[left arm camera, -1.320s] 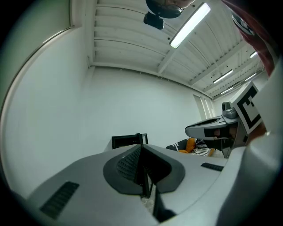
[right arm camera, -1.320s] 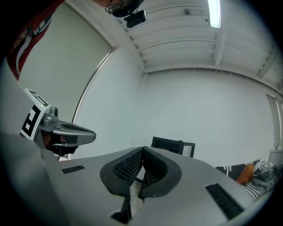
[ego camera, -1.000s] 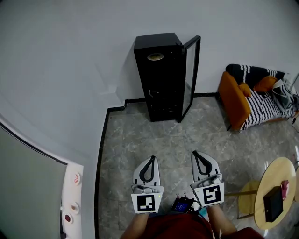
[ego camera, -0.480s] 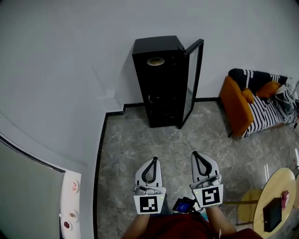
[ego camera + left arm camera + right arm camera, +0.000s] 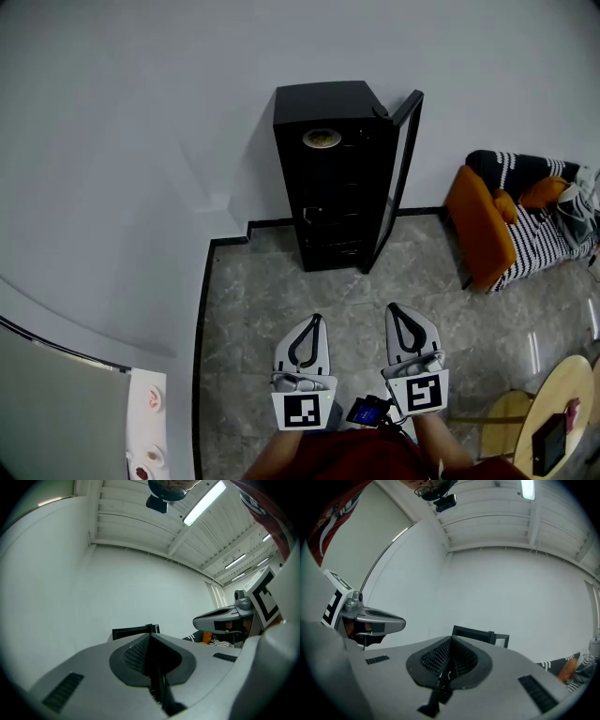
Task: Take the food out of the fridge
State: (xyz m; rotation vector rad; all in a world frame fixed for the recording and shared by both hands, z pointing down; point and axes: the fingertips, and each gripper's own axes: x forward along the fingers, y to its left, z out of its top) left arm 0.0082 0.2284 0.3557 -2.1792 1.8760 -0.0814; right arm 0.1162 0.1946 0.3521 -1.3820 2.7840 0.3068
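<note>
A tall black fridge [image 5: 331, 173] stands against the white wall, its glass door [image 5: 398, 178] swung open to the right. A round plate of food [image 5: 322, 139] shows on its top shelf. In the head view my left gripper [image 5: 317, 321] and right gripper [image 5: 397, 308] are side by side near the bottom, well short of the fridge, both shut with nothing in them. The fridge's top edge [image 5: 135, 632] peeks over the closed jaws in the left gripper view. Its top and door corner [image 5: 480, 635] rise over the jaws in the right gripper view.
An orange sofa [image 5: 487, 230] with a striped throw sits right of the fridge. A round wooden table [image 5: 559, 422] with a black box stands at lower right. A white counter edge [image 5: 148, 431] with small dishes is at lower left. Grey stone floor [image 5: 281, 291] lies between me and the fridge.
The fridge has grown larger and shifted right in the head view as both grippers moved toward it together. Both stay shut.
</note>
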